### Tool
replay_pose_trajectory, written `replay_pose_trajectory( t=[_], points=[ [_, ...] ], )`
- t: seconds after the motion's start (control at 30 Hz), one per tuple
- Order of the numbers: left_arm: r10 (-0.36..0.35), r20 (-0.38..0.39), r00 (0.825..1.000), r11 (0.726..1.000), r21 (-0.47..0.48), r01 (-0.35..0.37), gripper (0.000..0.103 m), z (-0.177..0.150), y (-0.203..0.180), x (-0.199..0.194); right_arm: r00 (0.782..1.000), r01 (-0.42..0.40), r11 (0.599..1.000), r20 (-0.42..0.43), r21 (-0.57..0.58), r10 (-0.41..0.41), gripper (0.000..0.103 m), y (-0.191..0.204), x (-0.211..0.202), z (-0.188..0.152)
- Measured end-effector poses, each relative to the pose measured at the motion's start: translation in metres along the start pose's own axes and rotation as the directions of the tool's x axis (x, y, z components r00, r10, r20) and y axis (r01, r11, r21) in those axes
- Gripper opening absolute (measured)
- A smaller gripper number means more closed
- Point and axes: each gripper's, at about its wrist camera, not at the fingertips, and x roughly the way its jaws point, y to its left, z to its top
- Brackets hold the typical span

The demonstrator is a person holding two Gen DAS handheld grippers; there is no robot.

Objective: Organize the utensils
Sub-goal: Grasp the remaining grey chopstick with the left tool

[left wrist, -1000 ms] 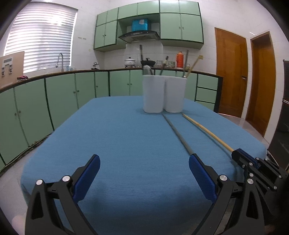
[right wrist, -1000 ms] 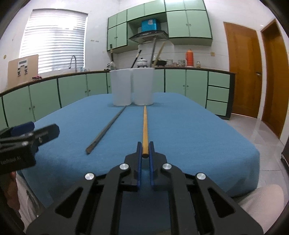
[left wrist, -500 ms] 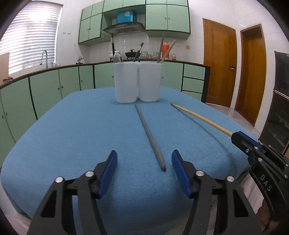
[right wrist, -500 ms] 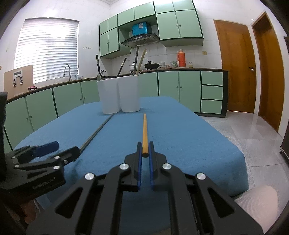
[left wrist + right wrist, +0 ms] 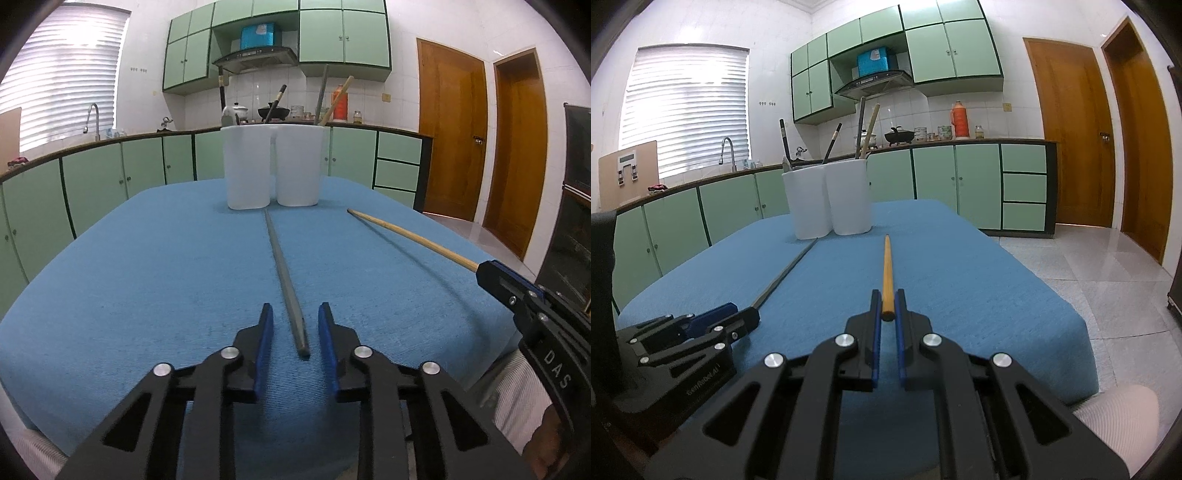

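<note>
On the blue cloth-covered table (image 5: 147, 266), we see a long grey metal chopstick (image 5: 284, 273) lying flat, its far tip just before the two-compartment white plastic utensil holder (image 5: 273, 166). Its near end sits between the blue-padded fingers of our left gripper (image 5: 295, 328), whose jaws stand partly open on either side with a gap to each pad, gripping nothing. To the right, a long yellow wooden chopstick (image 5: 887, 269) points toward the holder, its near end pinched between the narrowed jaws of our right gripper (image 5: 887, 314); it appears lifted off the cloth, though we cannot be sure. Several dark and wooden utensil handles (image 5: 866, 129) stand in the holder, before green kitchen cabinets (image 5: 110, 177).
</note>
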Motion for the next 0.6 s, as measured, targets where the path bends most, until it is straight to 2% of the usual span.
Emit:
replay_pose_trajectory(
  t=[0.13,0.37,0.6],
  points=[
    [0.005,0.0,1.0,1.0,0.001,-0.005,0.009,0.0,-0.002,0.0,1.0,0.002,1.0,0.001,0.007,-0.002,0.006,-0.003,0.0,0.0],
    [0.005,-0.001,1.0,1.0,-0.015,-0.005,0.007,0.004,0.002,-0.002,1.0,0.004,1.0,0.003,0.005,-0.004,0.006,-0.004,-0.001,-0.001],
    [0.023,0.047,0.999,1.0,0.005,-0.024,0.007,0.016,0.004,-0.019,1.0,0.005,1.0,0.024,-0.008,-0.005,0.006,-0.002,-0.004,0.008]
  ],
)
